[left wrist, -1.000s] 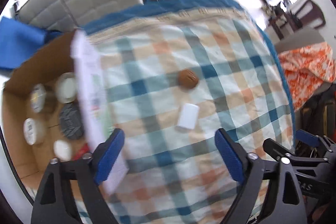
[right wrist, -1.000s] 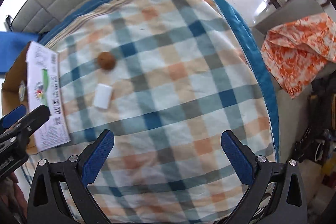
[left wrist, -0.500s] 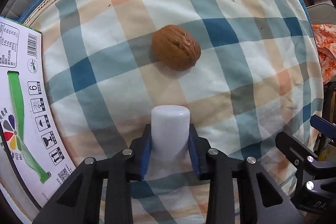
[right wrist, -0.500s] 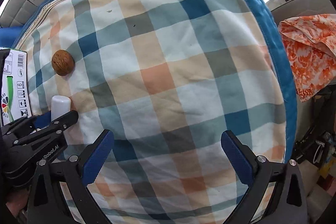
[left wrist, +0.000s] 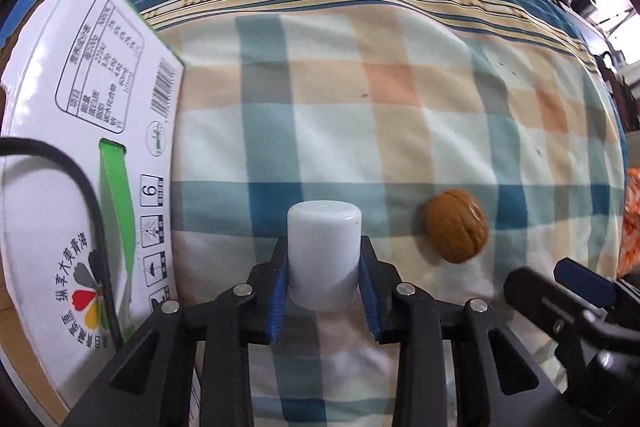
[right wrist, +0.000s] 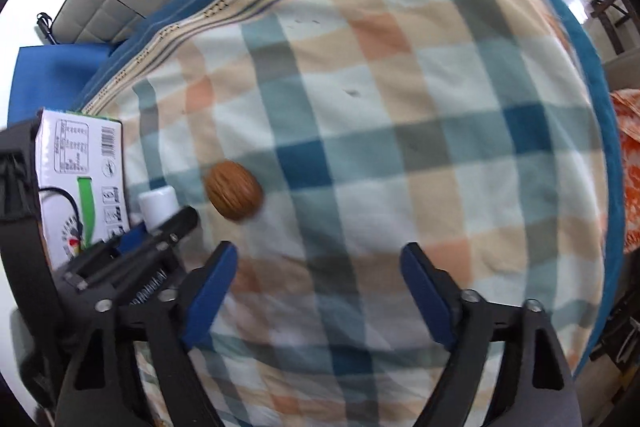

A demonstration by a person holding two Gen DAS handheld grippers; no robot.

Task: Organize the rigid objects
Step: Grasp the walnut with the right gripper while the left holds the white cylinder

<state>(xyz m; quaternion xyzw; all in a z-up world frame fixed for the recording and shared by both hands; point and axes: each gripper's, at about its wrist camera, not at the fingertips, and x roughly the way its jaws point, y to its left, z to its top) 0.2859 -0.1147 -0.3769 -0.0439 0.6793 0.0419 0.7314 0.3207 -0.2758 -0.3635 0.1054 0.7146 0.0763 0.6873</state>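
Daylight floods both fisheye views from beyond the far edge of the checked blanket (left wrist: 400,131), where the floor and windows blow out to near white. The left wrist view is sharp near the walnut (left wrist: 456,230), which casts only a soft shadow toward the camera. The right wrist view is smeared by motion blur, the walnut (right wrist: 234,190) streaked. Both frames bow strongly outward from the blanket and darken to black corners.

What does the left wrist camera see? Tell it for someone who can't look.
The left gripper is shut on a white bottle over a checked cloth. A walnut lies on the cloth to its right, a printed box stands at the left, and the right gripper's tip pokes in at lower right.
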